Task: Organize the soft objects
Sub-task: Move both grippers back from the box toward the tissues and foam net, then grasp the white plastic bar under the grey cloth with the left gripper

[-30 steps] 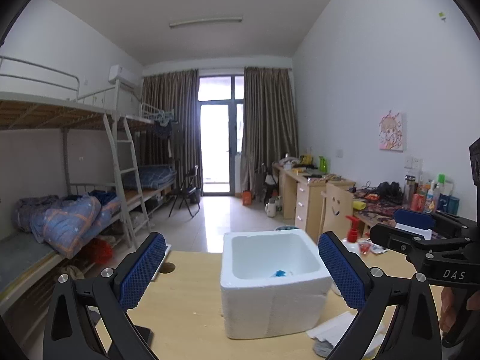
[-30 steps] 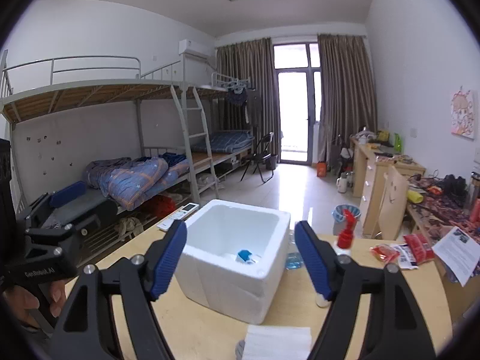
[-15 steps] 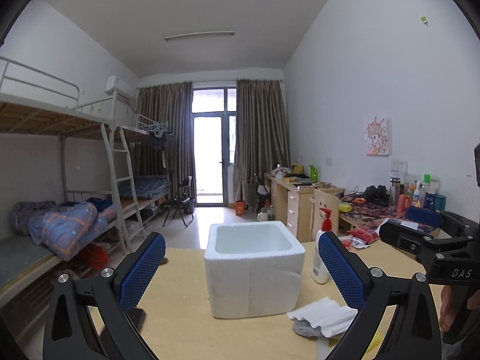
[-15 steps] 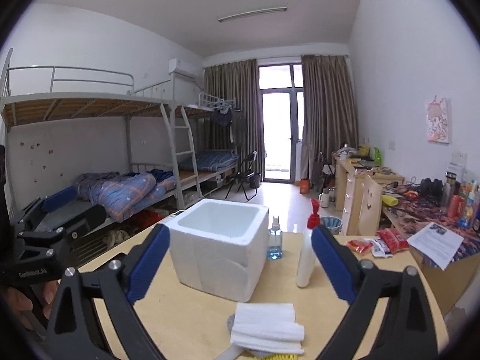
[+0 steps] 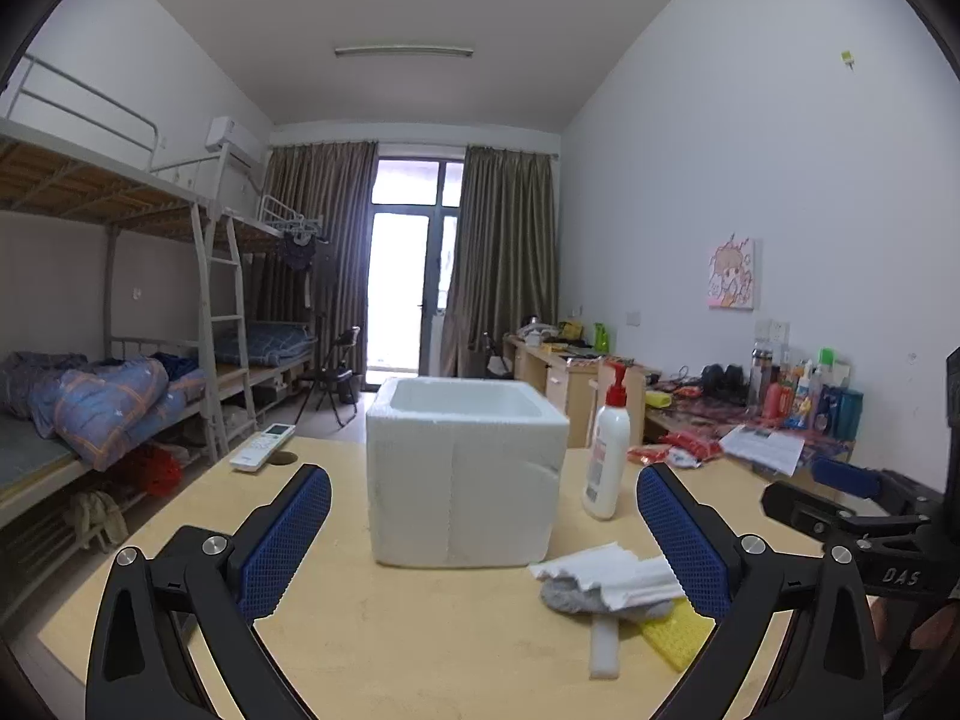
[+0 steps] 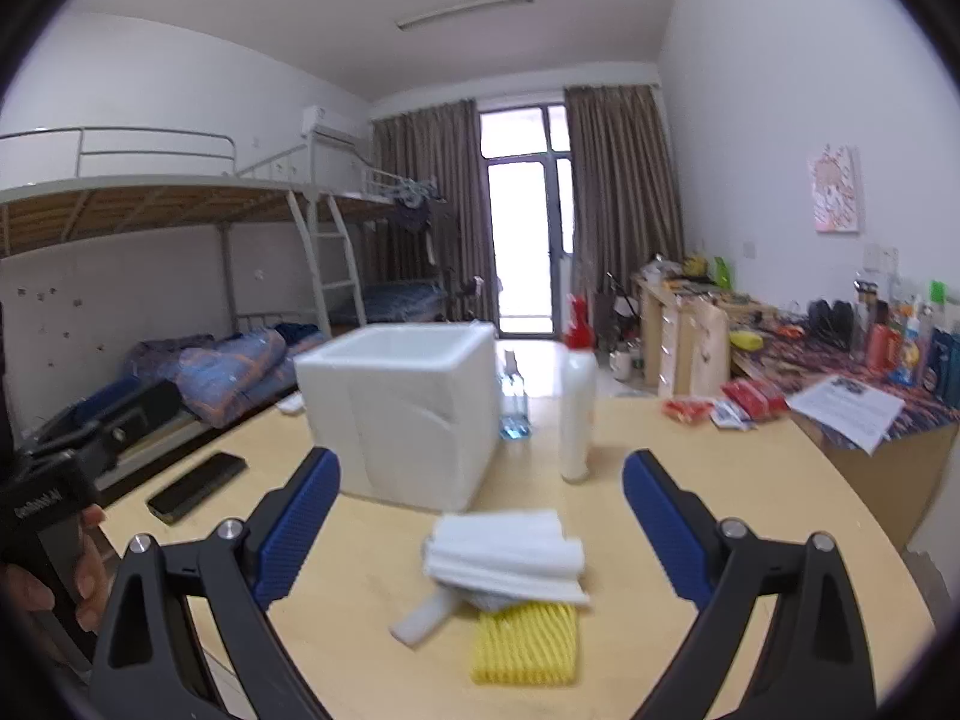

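Note:
A white foam box [image 5: 465, 468] [image 6: 402, 414] stands open-topped on the wooden table [image 5: 384, 648]. In front of it lies a pile of soft things: folded white foam sheets [image 6: 507, 552] [image 5: 612, 576] on a grey cloth [image 5: 570, 600], a white foam strip [image 5: 603, 648] [image 6: 420, 621] and a yellow foam net [image 6: 525, 642] [image 5: 675, 630]. My left gripper [image 5: 483, 540] is open and empty, left of the pile. My right gripper [image 6: 480, 519] is open and empty, with the pile between its fingers' line of sight, a little ahead.
A white pump bottle with a red top [image 5: 607, 450] [image 6: 577, 402] stands right of the box, a small clear spray bottle [image 6: 513, 402] behind it. A remote [image 5: 262, 447] and a black phone [image 6: 197, 486] lie at the table's left. Red packets [image 6: 720, 402] and papers lie right.
Both grippers have pulled back and dropped lower; the box's inside has gone out of sight and the soft pile has come into view in front of them.

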### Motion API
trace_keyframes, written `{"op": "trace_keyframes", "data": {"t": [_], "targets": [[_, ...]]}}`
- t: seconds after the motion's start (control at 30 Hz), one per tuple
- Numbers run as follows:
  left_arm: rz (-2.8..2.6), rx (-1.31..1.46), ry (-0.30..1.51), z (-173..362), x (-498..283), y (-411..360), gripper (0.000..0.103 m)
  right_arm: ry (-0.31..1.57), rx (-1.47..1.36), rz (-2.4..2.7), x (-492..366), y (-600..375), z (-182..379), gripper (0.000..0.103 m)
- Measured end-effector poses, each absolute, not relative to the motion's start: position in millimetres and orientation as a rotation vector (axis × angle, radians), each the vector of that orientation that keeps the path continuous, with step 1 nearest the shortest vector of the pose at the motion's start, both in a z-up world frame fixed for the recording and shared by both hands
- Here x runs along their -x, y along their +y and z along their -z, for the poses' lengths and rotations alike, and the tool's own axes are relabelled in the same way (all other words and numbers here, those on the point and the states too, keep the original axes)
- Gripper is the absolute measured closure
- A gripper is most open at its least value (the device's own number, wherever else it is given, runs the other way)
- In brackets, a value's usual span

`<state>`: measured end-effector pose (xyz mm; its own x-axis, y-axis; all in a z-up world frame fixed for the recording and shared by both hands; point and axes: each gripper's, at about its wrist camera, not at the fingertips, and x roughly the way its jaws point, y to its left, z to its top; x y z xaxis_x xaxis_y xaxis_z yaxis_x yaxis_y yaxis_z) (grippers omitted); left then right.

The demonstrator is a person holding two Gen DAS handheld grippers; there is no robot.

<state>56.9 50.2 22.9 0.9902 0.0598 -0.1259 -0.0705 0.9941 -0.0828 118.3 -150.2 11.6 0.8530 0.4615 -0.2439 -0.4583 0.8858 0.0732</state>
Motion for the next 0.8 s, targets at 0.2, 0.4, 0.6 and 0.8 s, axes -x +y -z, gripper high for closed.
{"op": "trace_keyframes", "data": {"t": [0.2,0.4,0.6,0.8], "targets": [[-0.042,0.060,0.170,1,-56,40,0.001,0.297,-0.012,-0.490,-110,-155,9,0.006],[-0.012,0.060,0.232,11,-63,33,0.001,0.350,0.003,-0.496,-111,-152,21,0.006],[0.018,0.050,0.279,21,-74,26,0.001,0.396,0.002,-0.475,-119,-159,27,0.006],[0.055,0.034,0.354,35,-94,15,0.001,0.455,0.013,-0.464,-126,-163,41,0.006]]}}
